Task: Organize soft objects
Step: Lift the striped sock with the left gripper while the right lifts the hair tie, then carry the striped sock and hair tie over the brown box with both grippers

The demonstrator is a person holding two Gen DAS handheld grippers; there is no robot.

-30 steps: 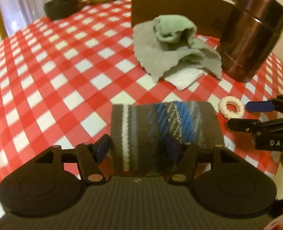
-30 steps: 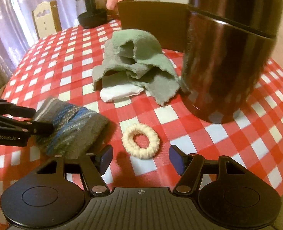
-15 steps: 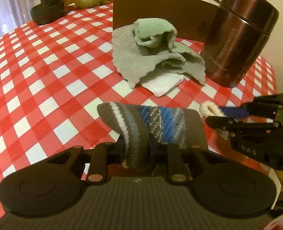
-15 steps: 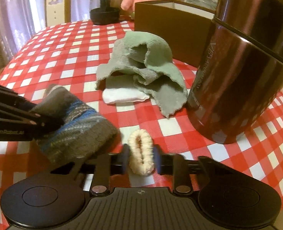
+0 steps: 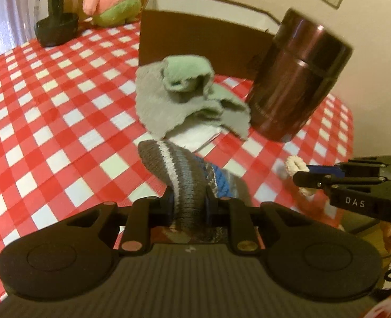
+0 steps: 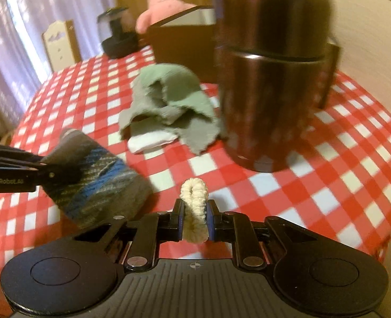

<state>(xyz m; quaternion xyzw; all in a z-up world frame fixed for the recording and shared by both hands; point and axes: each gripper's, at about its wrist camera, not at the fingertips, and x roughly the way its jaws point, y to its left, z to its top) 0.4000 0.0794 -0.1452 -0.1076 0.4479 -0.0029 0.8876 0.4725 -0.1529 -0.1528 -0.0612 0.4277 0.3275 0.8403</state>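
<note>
Left gripper (image 5: 188,204) clenched on grey-blue striped knitted sock (image 5: 184,169) – lower centre. Right gripper (image 6: 194,218) pinches cream ribbed fabric ring (image 6: 194,206), squashed flat – bottom centre.

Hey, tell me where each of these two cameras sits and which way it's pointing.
Left wrist: on the left gripper, looking forward and down over the checked tablecloth; its fingers clamp a striped sock; the right gripper shows at right.
Right wrist: on the right gripper, same heading; its fingers clamp a cream scrunchie; the left gripper enters at left.
Shared: sock, scrunchie, grey-green cloth, brown flask, cardboard box, pink plush.
</note>
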